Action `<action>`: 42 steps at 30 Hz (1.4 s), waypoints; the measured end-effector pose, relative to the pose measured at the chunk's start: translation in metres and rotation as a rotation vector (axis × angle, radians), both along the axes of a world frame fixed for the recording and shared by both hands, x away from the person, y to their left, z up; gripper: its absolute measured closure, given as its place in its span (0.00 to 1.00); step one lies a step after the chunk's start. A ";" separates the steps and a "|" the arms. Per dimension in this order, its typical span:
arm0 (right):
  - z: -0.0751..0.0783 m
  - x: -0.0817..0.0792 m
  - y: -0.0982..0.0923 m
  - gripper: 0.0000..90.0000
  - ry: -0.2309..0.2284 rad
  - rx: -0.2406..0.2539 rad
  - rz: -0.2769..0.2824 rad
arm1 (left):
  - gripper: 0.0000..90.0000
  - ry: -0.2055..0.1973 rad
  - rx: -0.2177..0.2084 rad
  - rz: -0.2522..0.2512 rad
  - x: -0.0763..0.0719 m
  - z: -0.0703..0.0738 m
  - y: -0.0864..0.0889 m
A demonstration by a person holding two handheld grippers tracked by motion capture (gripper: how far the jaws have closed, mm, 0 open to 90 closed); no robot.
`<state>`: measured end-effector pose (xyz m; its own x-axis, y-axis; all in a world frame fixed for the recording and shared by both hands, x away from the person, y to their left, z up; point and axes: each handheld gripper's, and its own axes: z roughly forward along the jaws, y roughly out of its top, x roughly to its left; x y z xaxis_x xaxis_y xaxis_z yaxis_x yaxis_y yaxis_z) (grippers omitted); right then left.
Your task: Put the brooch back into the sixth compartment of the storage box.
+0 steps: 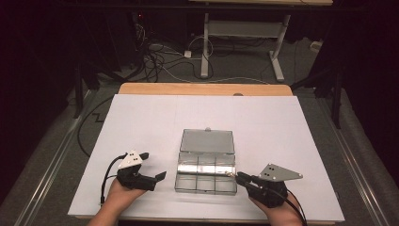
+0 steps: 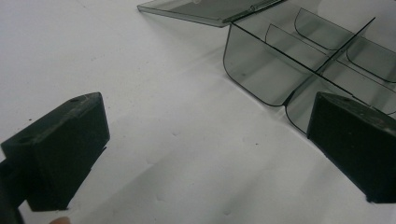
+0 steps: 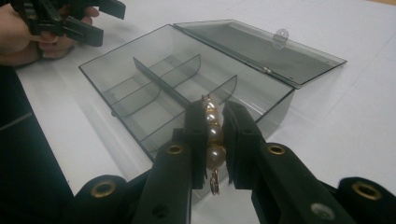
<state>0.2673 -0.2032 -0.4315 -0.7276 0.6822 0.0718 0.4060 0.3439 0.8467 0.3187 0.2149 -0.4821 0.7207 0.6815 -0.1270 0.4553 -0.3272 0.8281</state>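
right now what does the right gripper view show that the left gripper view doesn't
Right gripper view: the right gripper shut on a pearl strand at the near wall of the box, with the left gripper and its hand beyond.
Left gripper view: the left gripper with fingers wide apart over bare white table.
Both: the smoky clear divided box with its lid laid open.

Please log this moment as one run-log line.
right tool: shut on pearl strand, at box's near edge | left tool: open, empty, beside box | compartment box: lid open flat, compartments appear empty
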 end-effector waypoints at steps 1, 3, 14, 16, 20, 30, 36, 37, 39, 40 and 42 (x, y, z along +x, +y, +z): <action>0.000 0.000 0.001 0.91 0.000 -0.003 0.002 | 0.00 0.000 0.000 0.000 0.000 0.000 0.000; -0.001 0.001 0.004 0.91 0.000 -0.004 0.004 | 0.00 -0.001 0.000 -0.001 0.000 0.000 0.000; -0.003 0.004 0.016 0.91 0.009 0.001 0.017 | 0.00 -0.001 0.001 -0.002 0.000 0.000 0.000; -0.004 0.005 0.019 0.90 0.009 0.002 0.020 | 0.00 0.000 0.000 -0.002 0.000 0.000 0.000; -0.004 0.006 0.022 0.90 0.011 0.004 0.019 | 0.00 -0.001 0.000 -0.002 0.000 0.000 0.000; -0.009 0.005 0.026 0.90 0.032 -0.006 0.007 | 0.00 -0.002 0.001 -0.001 0.000 0.000 0.000; -0.014 0.006 0.026 0.90 0.048 -0.017 0.002 | 0.00 -0.001 0.001 -0.001 0.000 0.000 0.000; -0.014 0.006 0.027 0.90 0.049 -0.017 0.000 | 0.00 -0.001 0.001 -0.002 0.000 0.000 0.000; -0.015 0.005 0.027 0.90 0.054 -0.020 -0.006 | 0.00 -0.001 0.000 -0.002 0.000 0.000 0.000; -0.015 0.006 0.027 0.90 0.056 -0.023 -0.007 | 0.00 0.000 0.001 -0.002 0.000 0.000 0.000; -0.016 0.006 0.028 0.90 0.056 -0.025 -0.010 | 0.00 0.000 0.001 -0.002 0.000 0.000 0.000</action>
<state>0.2730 -0.1754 -0.4471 -0.7162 0.6914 0.0952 0.4562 0.3605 0.8136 0.3188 0.2149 -0.4822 0.7223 0.6799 -0.1264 0.4545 -0.3288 0.8278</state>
